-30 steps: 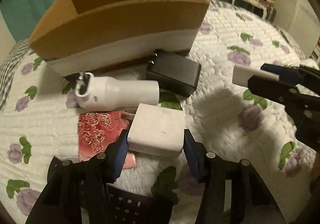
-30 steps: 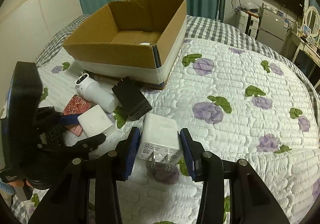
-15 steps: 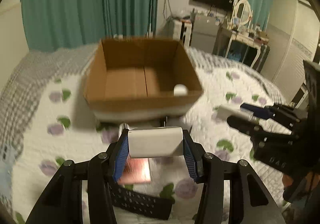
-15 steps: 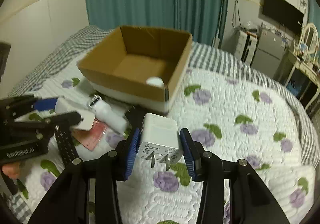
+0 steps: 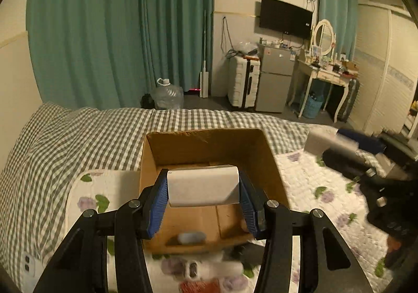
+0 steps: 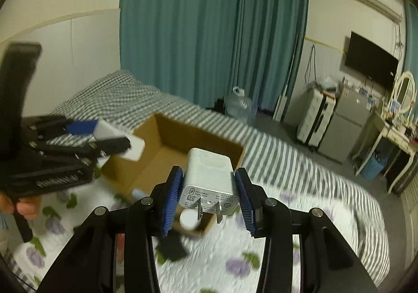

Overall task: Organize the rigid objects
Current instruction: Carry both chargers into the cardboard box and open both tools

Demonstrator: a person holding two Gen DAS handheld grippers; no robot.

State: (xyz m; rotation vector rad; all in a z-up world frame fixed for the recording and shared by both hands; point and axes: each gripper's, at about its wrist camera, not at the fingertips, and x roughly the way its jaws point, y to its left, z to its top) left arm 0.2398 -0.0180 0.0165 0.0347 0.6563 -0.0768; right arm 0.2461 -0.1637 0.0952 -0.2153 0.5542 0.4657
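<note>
The left gripper (image 5: 203, 192) clamps one smooth white rounded-rectangular plastic block (image 5: 203, 186) between its two ribbed blue pads (image 5: 158, 203), held in the air over the open brown cardboard box (image 5: 271, 162). The right gripper (image 6: 208, 195) pinches one glossy white plastic wall charger (image 6: 209, 175) with two flat metal prongs pointing back toward the camera, its two blue pads (image 6: 171, 200) pressed on the charger's sides, also raised near that box.

Inside the box lies one small pale rounded object (image 5: 191, 237), blurred. On the quilted white bedspread with purple flowers (image 5: 324, 196), just before the box, lie one white cylindrical bottle-like item (image 5: 213, 269), one red patterned flat piece (image 5: 199, 287) and one black boxy adapter (image 6: 172, 247). A grey-and-white checked sheet (image 5: 78, 136) covers the bed's far part.
</note>
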